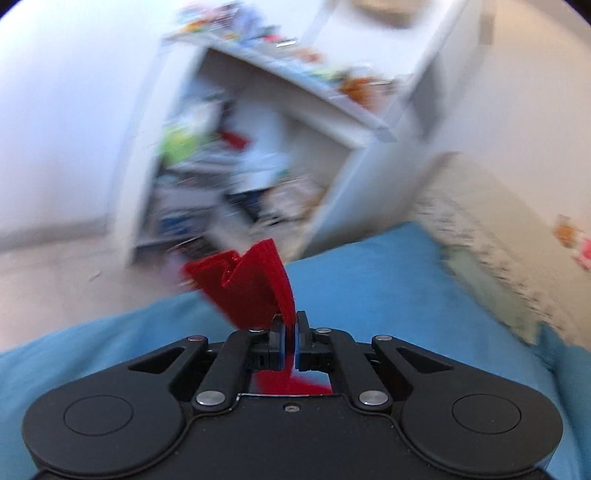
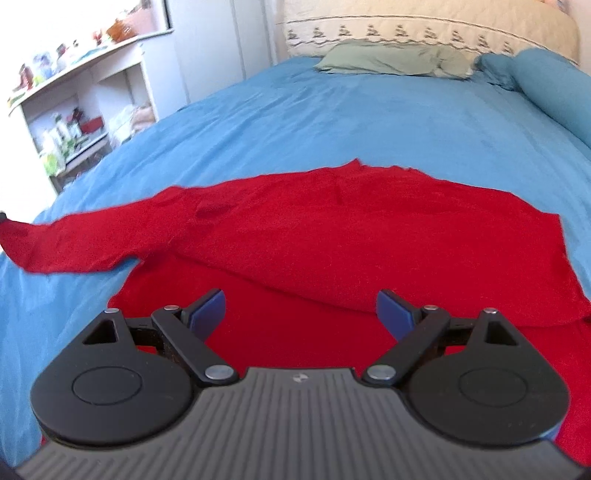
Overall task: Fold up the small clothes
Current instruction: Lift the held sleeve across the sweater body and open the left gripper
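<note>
A red long-sleeved garment lies spread on the blue bed sheet. Its sleeve stretches out to the left, lifted at its end at the frame edge. My right gripper is open and empty, just above the garment's near part. My left gripper is shut on the red sleeve cuff, which sticks up folded between the jaws above the blue sheet. The left wrist view is motion-blurred.
A white shelf unit full of small items stands left of the bed; it also shows blurred in the left wrist view. A green pillow, a blue bolster and a cream headboard lie at the bed's far end.
</note>
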`<action>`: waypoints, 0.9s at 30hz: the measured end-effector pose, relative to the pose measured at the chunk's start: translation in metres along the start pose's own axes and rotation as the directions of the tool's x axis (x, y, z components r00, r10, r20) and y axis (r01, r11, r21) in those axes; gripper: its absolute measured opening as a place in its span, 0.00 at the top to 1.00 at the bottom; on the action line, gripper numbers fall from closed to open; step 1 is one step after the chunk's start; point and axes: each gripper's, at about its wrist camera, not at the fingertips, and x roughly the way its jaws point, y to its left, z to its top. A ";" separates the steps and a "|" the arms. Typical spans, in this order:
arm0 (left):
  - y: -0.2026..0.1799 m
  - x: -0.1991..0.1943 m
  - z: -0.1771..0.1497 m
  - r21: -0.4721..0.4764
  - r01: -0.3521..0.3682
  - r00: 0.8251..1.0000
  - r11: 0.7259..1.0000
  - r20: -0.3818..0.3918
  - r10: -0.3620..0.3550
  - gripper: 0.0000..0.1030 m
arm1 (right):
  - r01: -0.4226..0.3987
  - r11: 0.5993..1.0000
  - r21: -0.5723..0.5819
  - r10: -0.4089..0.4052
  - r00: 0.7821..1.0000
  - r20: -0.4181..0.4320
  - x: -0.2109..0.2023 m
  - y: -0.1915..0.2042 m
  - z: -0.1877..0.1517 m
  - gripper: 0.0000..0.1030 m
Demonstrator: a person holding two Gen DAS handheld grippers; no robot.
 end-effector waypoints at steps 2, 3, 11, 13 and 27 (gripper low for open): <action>-0.045 -0.005 0.006 0.063 0.085 0.996 0.994 0.011 -0.086 0.97 | 0.016 1.000 0.021 -0.016 1.000 0.008 -0.005 -0.010 0.003 0.00; -0.074 -0.007 0.007 0.104 0.135 0.990 0.985 0.011 -0.137 0.97 | 0.028 0.999 0.031 -0.028 1.000 0.010 -0.009 -0.016 0.004 0.00; -0.284 -0.002 -0.074 0.302 0.479 0.877 0.824 -0.209 -0.433 0.97 | 0.114 0.989 0.091 -0.120 0.991 0.063 -0.046 -0.082 0.009 0.00; -0.318 0.008 -0.121 0.315 0.528 0.843 0.789 -0.306 -0.442 0.97 | 0.137 0.985 0.103 -0.144 0.987 0.072 -0.053 -0.100 0.009 0.00; -0.356 0.039 -0.305 0.397 0.581 0.744 0.711 -0.612 -0.266 0.60 | 0.133 0.957 0.259 -0.139 0.990 0.007 -0.057 -0.180 -0.017 0.00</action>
